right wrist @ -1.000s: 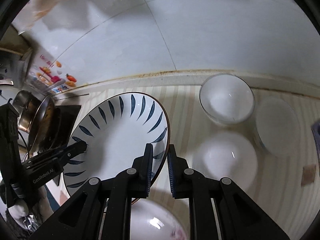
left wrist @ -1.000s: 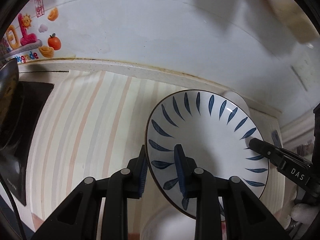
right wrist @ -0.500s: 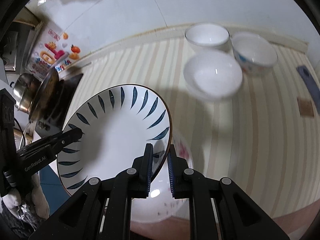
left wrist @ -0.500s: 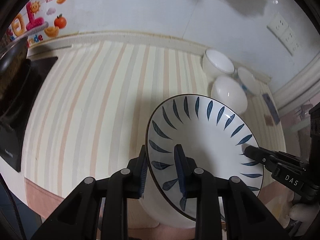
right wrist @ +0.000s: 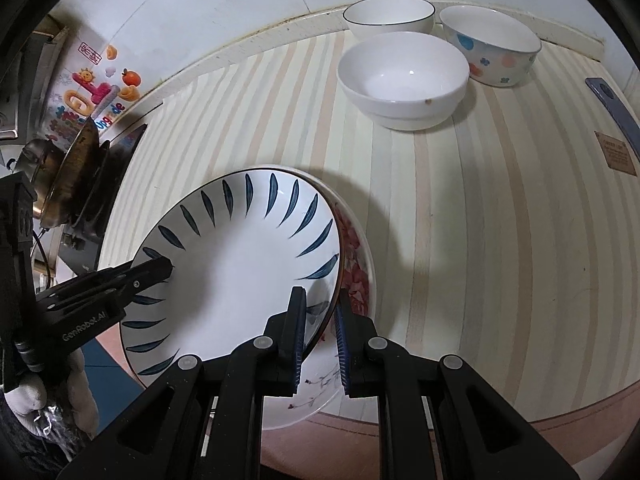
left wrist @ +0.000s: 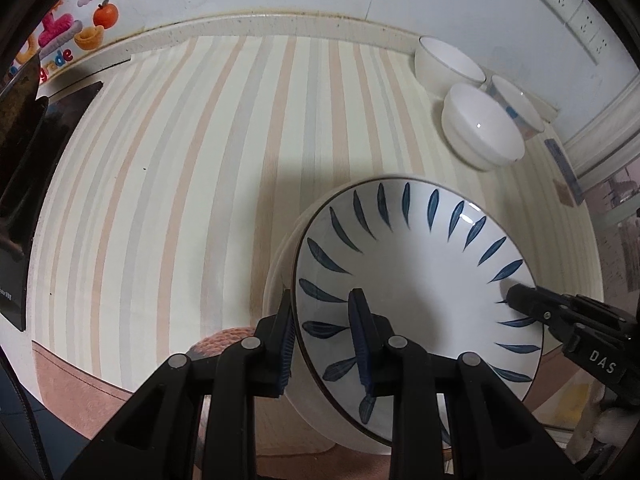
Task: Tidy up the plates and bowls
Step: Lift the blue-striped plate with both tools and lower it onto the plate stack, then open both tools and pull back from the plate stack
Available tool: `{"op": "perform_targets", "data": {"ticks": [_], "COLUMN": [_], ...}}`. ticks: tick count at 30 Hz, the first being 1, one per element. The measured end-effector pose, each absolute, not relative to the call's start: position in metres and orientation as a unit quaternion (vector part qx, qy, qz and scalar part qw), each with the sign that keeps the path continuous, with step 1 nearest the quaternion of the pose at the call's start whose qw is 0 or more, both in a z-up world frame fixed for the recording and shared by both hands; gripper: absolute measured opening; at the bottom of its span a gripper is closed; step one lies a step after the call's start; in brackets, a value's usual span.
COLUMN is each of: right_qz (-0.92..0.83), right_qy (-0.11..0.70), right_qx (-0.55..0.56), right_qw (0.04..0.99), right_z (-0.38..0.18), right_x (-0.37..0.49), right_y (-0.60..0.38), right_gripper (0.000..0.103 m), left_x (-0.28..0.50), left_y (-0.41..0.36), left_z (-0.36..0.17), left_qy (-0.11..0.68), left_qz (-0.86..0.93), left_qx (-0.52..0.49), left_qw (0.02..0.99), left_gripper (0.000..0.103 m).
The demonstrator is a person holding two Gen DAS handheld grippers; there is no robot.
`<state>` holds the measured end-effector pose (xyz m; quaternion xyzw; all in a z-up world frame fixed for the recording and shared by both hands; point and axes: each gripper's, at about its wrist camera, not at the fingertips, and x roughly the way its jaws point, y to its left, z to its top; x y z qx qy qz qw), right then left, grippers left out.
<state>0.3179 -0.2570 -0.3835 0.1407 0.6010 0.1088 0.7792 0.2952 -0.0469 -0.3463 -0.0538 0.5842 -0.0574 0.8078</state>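
Observation:
A white plate with blue leaf marks point(left wrist: 416, 276) point(right wrist: 244, 256) hangs tilted between both grippers. My left gripper point(left wrist: 322, 344) is shut on its left rim, and my right gripper point(right wrist: 320, 336) is shut on its right rim. Each gripper shows at the plate's far rim in the other's view. Just under it lies a white plate with red flowers point(right wrist: 356, 264), whose white edge point(left wrist: 280, 264) shows at the left; whether the two touch I cannot tell. Three bowls stand at the back: a plain white bowl point(right wrist: 402, 78), a dark-rimmed bowl point(right wrist: 388, 14) and a spotted bowl point(right wrist: 494, 44).
The striped countertop point(left wrist: 180, 184) meets a white tiled wall at the back. A dark cooktop with a pan point(right wrist: 76, 168) is on the left. A brown tag point(right wrist: 614, 154) and a blue strip point(right wrist: 612, 110) lie at the right. The counter's front edge is just below the plates.
Both grippers have carried the blue-leaf plate toward the counter's front edge and lower, until it hangs right over the flowered plate. The bowls now sit farther back in view.

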Motion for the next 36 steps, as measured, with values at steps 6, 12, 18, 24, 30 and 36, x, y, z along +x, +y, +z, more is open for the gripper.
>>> {"op": "perform_targets", "data": {"ticks": [6,12,18,24,30,36], "right_qz": [0.105,0.103,0.099,0.089,0.088,0.083], "right_qy": [0.602,0.606,0.612,0.627,0.641,0.650], "right_qx": [0.138,0.140,0.152,0.179,0.188,0.184], "right_qw": [0.780,0.776,0.770,0.753,0.739,0.733], "right_z": [-0.393,-0.400,-0.401,-0.401,-0.402,-0.387], "right_x": [0.320,0.319,0.321,0.324,0.322,0.317], "right_y": [-0.257,-0.255,-0.258,-0.263,-0.263,-0.261], "right_gripper": [0.016,0.016,0.017,0.020,0.021,0.023], "left_x": [0.296,0.295,0.299,0.303,0.302,0.287], "left_y": [-0.052,-0.052,-0.052,-0.051,-0.049,-0.048], "left_z": [-0.356,-0.362,-0.363,-0.362,-0.355,-0.329], "left_qy": [0.594,0.601,0.612,0.630,0.629,0.619], "left_qz": [-0.053,-0.053,-0.053,-0.051,-0.048,-0.047], "left_qx": [-0.040,-0.033,-0.037,-0.039,-0.028,-0.019], "left_qw": [0.802,0.797,0.788,0.774,0.776,0.784], "left_gripper": [0.023,0.023,0.023,0.024,0.024,0.024]}}
